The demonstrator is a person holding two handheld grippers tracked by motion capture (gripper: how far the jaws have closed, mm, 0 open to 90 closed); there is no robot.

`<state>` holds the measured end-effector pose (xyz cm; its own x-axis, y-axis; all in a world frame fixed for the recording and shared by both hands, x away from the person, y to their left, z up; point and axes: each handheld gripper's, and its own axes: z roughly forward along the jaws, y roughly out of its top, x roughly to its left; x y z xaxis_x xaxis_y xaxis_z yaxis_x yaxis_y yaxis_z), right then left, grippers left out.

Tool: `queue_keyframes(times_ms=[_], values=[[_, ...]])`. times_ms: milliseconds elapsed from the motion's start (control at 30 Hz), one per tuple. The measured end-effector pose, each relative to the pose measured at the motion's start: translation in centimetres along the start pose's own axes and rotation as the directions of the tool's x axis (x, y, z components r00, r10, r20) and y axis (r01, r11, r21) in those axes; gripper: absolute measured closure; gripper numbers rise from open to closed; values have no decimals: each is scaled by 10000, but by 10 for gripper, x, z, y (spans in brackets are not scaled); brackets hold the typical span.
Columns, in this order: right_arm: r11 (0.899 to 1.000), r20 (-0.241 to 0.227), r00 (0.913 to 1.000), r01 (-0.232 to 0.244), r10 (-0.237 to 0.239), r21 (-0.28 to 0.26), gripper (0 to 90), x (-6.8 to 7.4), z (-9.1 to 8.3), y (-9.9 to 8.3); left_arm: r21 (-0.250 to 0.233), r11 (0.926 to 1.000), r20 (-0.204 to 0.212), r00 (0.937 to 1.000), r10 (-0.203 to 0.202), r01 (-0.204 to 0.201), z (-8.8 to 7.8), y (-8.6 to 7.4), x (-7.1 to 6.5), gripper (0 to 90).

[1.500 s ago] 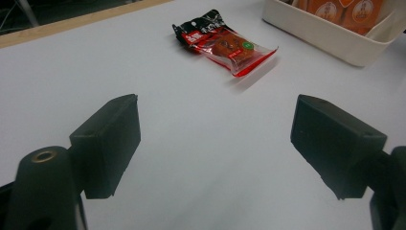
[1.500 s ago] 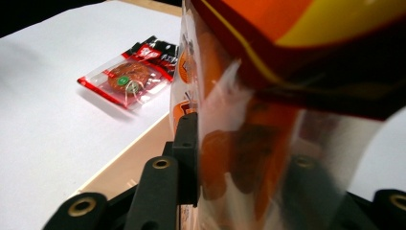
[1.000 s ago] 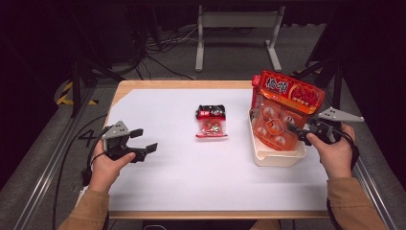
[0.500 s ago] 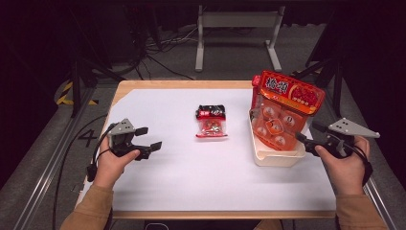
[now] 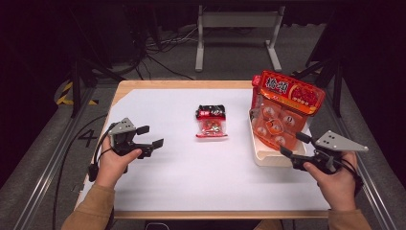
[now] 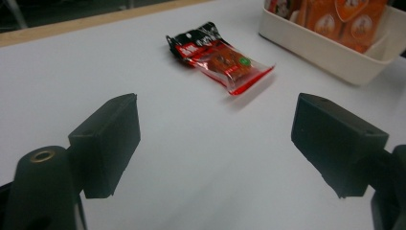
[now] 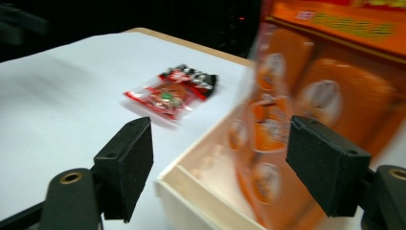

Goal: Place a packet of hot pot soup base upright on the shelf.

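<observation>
Just ahead of right tool (image 5: 293,144) — white tray (image 5: 268,158) with big orange pack (image 5: 282,108) standing upright in it, near corner between the jaws, nothing gripped. Jaws wide, have just been opening. Left tool (image 5: 149,136) also wide open, empty, hovering over surface (image 5: 191,177). Small red snack packet (image 5: 211,122) lies flat, ahead and to right of left tool — well apart from both, long axis pointing away from person. Right hand (image 5: 335,179) nearer tray; packet likely left's pick.
</observation>
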<state>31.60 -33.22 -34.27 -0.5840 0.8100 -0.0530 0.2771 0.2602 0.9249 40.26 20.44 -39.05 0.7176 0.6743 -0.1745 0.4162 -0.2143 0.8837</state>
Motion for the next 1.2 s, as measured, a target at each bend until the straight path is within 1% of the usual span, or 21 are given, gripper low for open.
queue_keyframes(times_ms=[33,67,100,133,167,200,267,300,367,400,467,500,567,600,767,867,933,967,1133,1167,1200], values=[[10000,-192,9998,58,-59,-30,253,5,3,-1,63,9999,48,9999,-141,141,1,-1,1,168],[9998,-380,9991,158,-161,-91,254,8,5,-1,102,9997,-33,9997,-229,229,2,-1,1,165],[9996,-575,9981,229,-238,-168,252,12,7,0,150,9997,-152,9997,-172,174,3,-2,2,163],[9993,-740,9967,306,-321,-216,252,15,9,1,128,9998,-121,9998,-156,157,3,-3,3,167],[9990,-831,9958,377,-394,-223,252,18,10,2,55,9996,-34,9996,-268,268,3,-3,5,170],[9985,-996,9939,439,-471,-340,252,19,11,3,13,9987,95,9987,-500,500,3,-3,5,172],[9981,-1345,9901,330,-399,-527,249,22,12,3,-1,9984,218,9982,-567,567,2,-2,6,194],[9978,-1463,9885,299,-383,-590,248,23,14,3,-29,9989,196,9987,-476,477,2,-1,6,202],[9976,-1590,9863,352,-442,-591,248,24,18,2,-106,9989,253,9987,-453,455,2,0,4,232],[9976,-1677,9849,341,-439,-604,248,25,19,2,-153,9992,225,9990,-374,378,3,1,4,232],[9974,-1939,9802,289,-413,-663,247,27,23,1,-156,9992,239,9991,-361,364,5,2,2,234],[9973,-2030,9783,285,-416,-670,246,29,25,1,-119,9996,224,9994,-268,271,6,3,1,237],[9969,-2177,9744,415,-553,-674,246,32,28,0,-99,9996,262,9993,-280,282,9,4,0,240],[9967,-2315,9712,422,-572,-691,246,33,30,0,-3,9994,302,9990,-337,337,10,5,-1,238],[9952,-2580,9637,474,-681,-857,246,37,33,0,29,9997,221,9995,-235,235,19,7,0,214],[9945,-2747,9591,440,-686,-946,246,39,35,-1,-39,9988,327,9982,-494,496,26,7,1,204],[9947,-2738,9592,462,-699,-923,246,39,36,-1,53,9985,339,9980,-543,541,30,8,2,204],[9946,-2767,9581,501,-736,-911,246,40,37,-1,77,9986,287,9983,-517,515,35,11,2,203],[9943,-2854,9553,526,-772,-930,246,40,40,-1,61,9984,342,9978,-562,560,45,17,2,209],[9943,-2868,9548,536,-780,-919,246,40,40,-1,51,9985,336,9980,-540,538,50,20,1,210],[9943,-2868,9548,536,-780,-919,246,40,40,-1,51,9985,336,9980,-540,538,50,20,1,210]])
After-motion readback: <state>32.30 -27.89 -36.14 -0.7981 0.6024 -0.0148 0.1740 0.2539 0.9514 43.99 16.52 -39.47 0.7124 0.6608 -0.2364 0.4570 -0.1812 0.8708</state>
